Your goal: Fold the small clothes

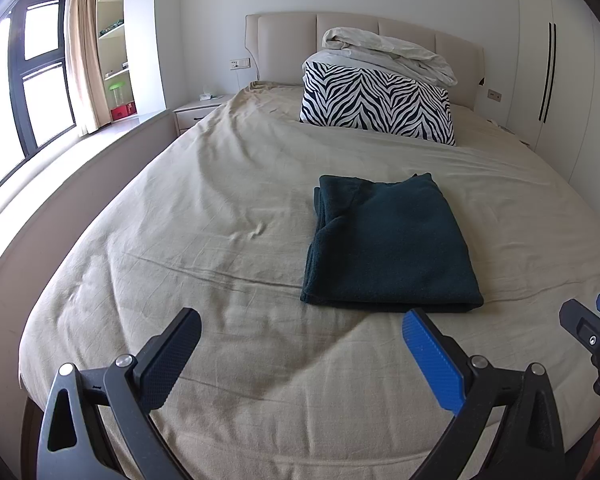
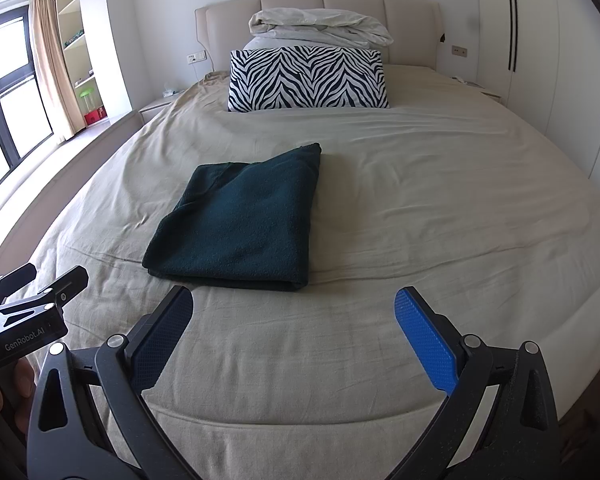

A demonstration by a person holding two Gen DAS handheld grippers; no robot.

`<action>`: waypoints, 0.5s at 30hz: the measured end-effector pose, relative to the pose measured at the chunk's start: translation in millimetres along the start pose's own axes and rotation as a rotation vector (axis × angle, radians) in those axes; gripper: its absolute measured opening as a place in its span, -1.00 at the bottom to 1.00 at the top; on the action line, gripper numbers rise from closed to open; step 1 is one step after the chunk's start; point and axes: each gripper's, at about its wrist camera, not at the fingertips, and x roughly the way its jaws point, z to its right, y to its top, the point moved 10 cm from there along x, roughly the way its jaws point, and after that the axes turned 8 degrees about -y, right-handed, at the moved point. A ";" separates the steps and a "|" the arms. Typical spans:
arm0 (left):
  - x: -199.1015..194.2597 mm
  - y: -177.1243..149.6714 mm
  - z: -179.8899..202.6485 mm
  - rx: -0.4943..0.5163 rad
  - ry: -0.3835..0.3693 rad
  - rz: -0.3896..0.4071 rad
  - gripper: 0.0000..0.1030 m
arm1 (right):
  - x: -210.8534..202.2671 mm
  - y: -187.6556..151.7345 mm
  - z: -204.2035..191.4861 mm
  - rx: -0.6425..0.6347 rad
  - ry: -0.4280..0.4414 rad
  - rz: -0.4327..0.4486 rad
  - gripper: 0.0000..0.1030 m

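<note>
Dark green garment (image 1: 388,240) lies folded flat on the beige bed sheet (image 1: 220,208), mid-bed, long axis running toward the zebra pillow (image 1: 376,100). It sits ahead of both tools: right of the left gripper (image 1: 300,354), left of the right gripper (image 2: 294,334), roughly equidistant. Both jaws spread wide, holding nothing, hovering near the foot edge.

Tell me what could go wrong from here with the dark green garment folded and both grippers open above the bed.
1. The dark green garment has loose stacked layers along its left edge; pinching only the top layer could undo the fold.
2. The left gripper and right gripper hover close together and could collide.
3. A low pinch may catch the wrinkled beige sheet too.
</note>
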 end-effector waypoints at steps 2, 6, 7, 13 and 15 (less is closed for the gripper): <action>-0.1 0.3 0.6 0.001 0.000 0.001 1.00 | 0.1 0.2 0.1 0.000 0.000 0.000 1.00; 0.0 0.2 1.0 -0.001 0.000 0.000 1.00 | 0.0 -0.5 -0.3 0.000 0.001 -0.002 1.00; 0.3 -0.4 0.5 -0.001 0.000 -0.001 1.00 | 0.2 0.1 0.0 0.000 0.000 -0.002 1.00; -1.0 -1.0 0.4 -0.001 0.000 -0.001 1.00 | 0.1 -1.1 -0.5 -0.001 0.001 -0.004 1.00; -0.9 -0.7 1.1 -0.002 -0.002 -0.003 1.00 | 0.5 -3.4 -1.2 -0.003 0.003 -0.005 1.00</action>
